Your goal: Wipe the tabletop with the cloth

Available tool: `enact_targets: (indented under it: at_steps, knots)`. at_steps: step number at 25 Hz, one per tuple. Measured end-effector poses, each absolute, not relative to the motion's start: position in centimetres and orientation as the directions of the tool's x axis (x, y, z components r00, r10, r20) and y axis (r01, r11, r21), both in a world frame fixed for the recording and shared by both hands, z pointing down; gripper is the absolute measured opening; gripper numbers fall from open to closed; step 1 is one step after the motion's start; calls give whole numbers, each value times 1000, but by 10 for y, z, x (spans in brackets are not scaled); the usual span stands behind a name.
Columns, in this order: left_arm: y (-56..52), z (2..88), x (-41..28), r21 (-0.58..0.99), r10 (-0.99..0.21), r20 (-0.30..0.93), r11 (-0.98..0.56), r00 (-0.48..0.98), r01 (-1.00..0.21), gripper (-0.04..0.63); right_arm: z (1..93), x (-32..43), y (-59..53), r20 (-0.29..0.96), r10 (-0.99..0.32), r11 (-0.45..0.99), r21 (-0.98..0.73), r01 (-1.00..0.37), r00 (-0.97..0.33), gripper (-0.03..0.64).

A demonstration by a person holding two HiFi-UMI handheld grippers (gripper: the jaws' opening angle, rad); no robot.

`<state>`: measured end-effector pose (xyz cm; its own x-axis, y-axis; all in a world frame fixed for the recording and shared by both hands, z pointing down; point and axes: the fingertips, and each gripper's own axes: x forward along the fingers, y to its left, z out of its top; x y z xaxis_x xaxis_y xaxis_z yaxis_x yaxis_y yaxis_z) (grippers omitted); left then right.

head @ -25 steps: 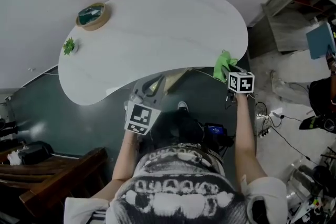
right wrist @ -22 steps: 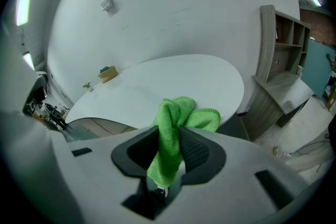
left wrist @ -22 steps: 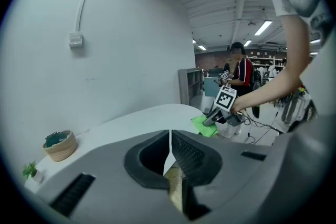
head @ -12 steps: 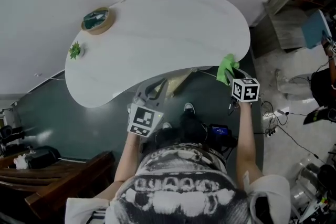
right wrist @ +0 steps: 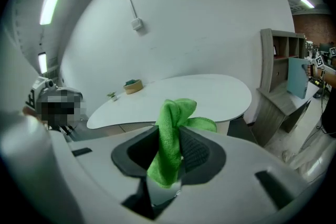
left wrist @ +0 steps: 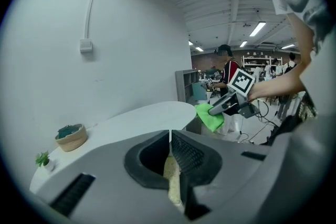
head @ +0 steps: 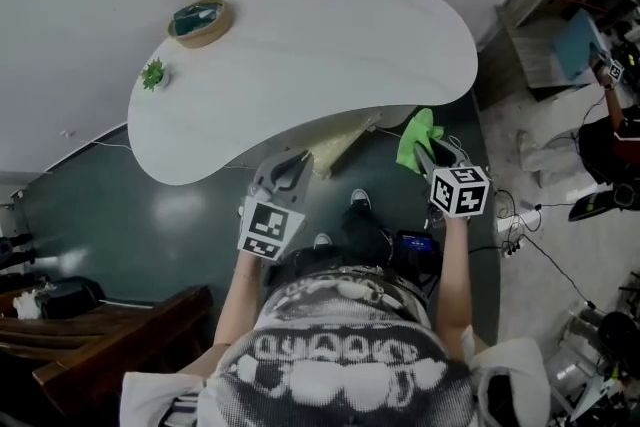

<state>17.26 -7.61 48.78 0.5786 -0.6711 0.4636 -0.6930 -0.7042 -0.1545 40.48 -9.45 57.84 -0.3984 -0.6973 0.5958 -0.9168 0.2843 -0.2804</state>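
The white kidney-shaped tabletop [head: 320,55] lies ahead of me. My right gripper [head: 425,153] is shut on a bright green cloth [head: 415,135], held in the air just off the table's near right edge. In the right gripper view the green cloth [right wrist: 173,131] bunches up between the jaws of that gripper [right wrist: 178,150], with the table [right wrist: 178,93] beyond. My left gripper [head: 292,170] is shut on a pale yellow cloth [head: 335,147] below the table's near edge. In the left gripper view the yellow cloth [left wrist: 171,178] sits pinched in the left gripper [left wrist: 170,136].
A round woven basket [head: 200,20] and a small green plant [head: 153,75] stand at the table's far left. A grey shelf unit [head: 545,25] stands to the right of the table. Cables [head: 520,245] lie on the floor at right. Dark wooden furniture [head: 80,345] is at lower left.
My right gripper has drawn back from the table's right edge toward me and a little left, carrying the green cloth. The left gripper has hardly moved.
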Motion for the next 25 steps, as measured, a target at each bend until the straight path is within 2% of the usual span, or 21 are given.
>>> enact_targets:
  at_steps: [12, 25]
  knots:
    - [26, 477, 84, -155, -704, 418, -678, 574, -718, 12, 550, 291, 16, 551, -703, 364, -265, -893, -450, 120]
    - [119, 489, 56, -120, -656, 417, -726, 629, -677, 12, 541, 219, 120, 550, -690, 407, -242, -881, -470, 118]
